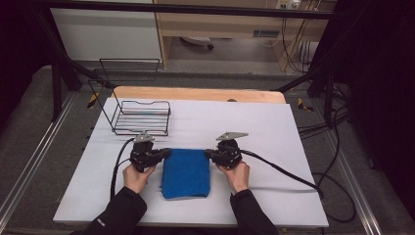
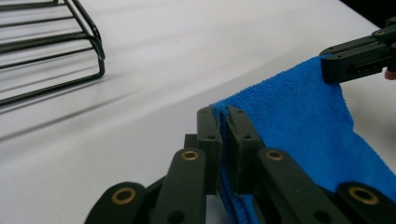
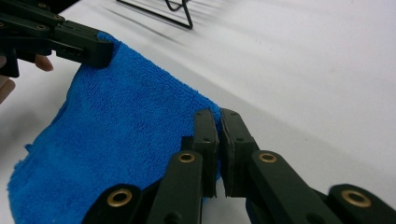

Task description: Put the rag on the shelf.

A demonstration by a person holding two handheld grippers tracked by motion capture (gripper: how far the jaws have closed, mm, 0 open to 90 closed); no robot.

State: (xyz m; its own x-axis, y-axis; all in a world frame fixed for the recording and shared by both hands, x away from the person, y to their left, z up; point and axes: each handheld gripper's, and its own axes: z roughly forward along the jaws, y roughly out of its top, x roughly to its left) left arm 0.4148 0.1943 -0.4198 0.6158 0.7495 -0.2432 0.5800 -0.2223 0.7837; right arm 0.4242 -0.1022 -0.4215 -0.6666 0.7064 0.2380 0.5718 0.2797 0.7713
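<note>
One blue cloth [image 1: 186, 172] pinched at far corners by two tools: left tool [image 1: 168, 152] clamped on it; right tool [image 1: 207, 153] likewise; one wire rack [image 1: 142, 117] on white bench [image 1: 274, 132].

On the table [image 1: 274, 147], a wire rack [image 1: 142, 117] sits in the frame's upper left, the cloth [image 1: 186, 174] lies below centre, between the left gripper [image 1: 166, 152] and right gripper [image 1: 209, 153].

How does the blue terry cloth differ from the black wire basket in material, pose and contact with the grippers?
The blue terry cloth is soft fabric; the black wire basket is a stiff open frame. The cloth is pinched at two corners by the left gripper and right gripper; the basket stands untouched farther back. Both rest on the white table.
</note>
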